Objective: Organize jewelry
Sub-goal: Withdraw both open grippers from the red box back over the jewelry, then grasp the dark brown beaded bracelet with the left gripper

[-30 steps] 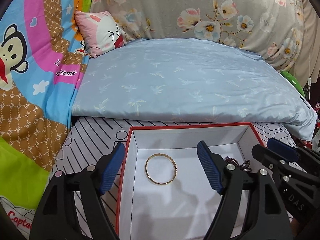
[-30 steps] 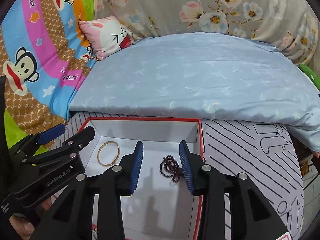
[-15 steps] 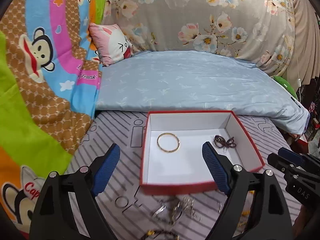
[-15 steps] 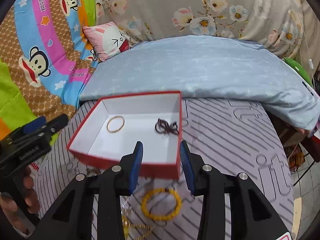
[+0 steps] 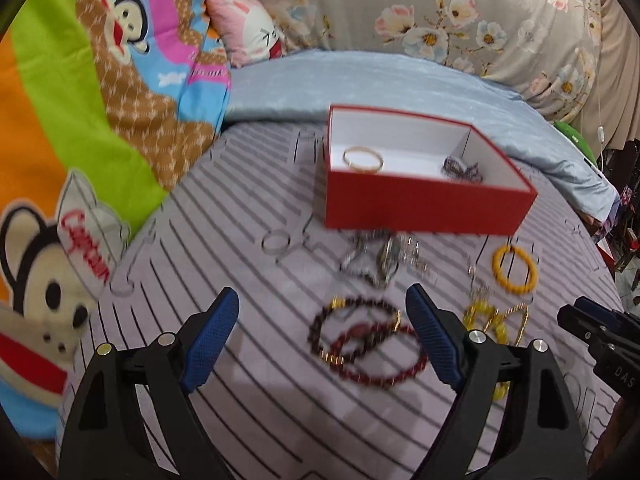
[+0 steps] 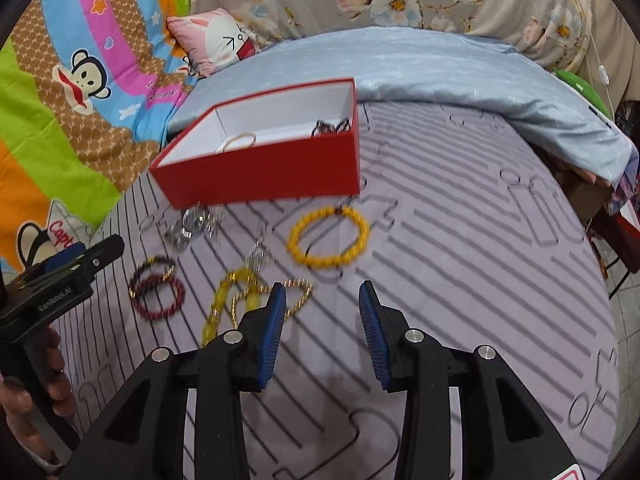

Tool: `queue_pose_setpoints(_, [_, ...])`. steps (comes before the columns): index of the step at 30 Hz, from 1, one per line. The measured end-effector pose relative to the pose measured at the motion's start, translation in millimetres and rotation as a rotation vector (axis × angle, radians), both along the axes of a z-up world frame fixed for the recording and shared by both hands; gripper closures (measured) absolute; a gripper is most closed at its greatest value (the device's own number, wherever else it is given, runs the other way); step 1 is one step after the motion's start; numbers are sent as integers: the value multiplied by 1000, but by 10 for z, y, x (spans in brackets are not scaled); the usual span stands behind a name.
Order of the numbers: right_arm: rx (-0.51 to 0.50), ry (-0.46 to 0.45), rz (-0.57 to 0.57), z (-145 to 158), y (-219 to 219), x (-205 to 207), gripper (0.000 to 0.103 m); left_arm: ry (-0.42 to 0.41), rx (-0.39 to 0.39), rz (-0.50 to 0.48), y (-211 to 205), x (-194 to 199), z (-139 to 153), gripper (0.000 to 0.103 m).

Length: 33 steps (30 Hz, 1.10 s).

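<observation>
A red box (image 5: 424, 204) (image 6: 264, 176) with a white inside holds a gold bangle (image 5: 363, 159) (image 6: 239, 141) and a dark bead string (image 5: 462, 169) (image 6: 331, 126). In front of it on the striped mat lie dark red bead bracelets (image 5: 364, 340) (image 6: 157, 291), a yellow bead bracelet (image 5: 515, 270) (image 6: 329, 236), gold chains (image 5: 494, 318) (image 6: 256, 296) and silver pieces (image 5: 380, 258) (image 6: 196, 222). My left gripper (image 5: 322, 340) is open and empty above the red bracelets. My right gripper (image 6: 322, 330) is open and empty, near the gold chains.
A pale blue pillow (image 6: 440, 68) lies behind the box, with floral bedding (image 5: 440, 12) and a small pink cushion (image 6: 216, 40) beyond. A bright cartoon blanket (image 5: 80, 120) covers the left. The mat's right edge drops to the floor (image 6: 624, 280).
Both grippers have pulled back from over the box toward me, so the loose jewelry on the mat has come into view. Both stay open and empty.
</observation>
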State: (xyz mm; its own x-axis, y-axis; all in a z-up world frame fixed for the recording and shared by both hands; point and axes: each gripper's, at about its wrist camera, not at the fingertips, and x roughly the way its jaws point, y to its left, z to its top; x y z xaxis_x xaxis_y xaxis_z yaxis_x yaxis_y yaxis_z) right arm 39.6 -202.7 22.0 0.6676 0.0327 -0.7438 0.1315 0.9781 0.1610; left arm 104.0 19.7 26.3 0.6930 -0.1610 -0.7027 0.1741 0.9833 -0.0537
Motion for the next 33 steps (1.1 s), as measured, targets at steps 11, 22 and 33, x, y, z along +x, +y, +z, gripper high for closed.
queue_pose_setpoints(11, [34, 51, 17, -302, 143, -209, 65, 56, -35, 9, -2, -93, -253, 22])
queue_pose_setpoints(22, [-23, 28, 22, -324, 240, -211, 63, 115, -36, 50, 53, 241, -369, 35])
queue_pose_setpoints(33, [-28, 29, 21, -319, 251, -189, 62, 95, 25, 2, -68, 341, -379, 55])
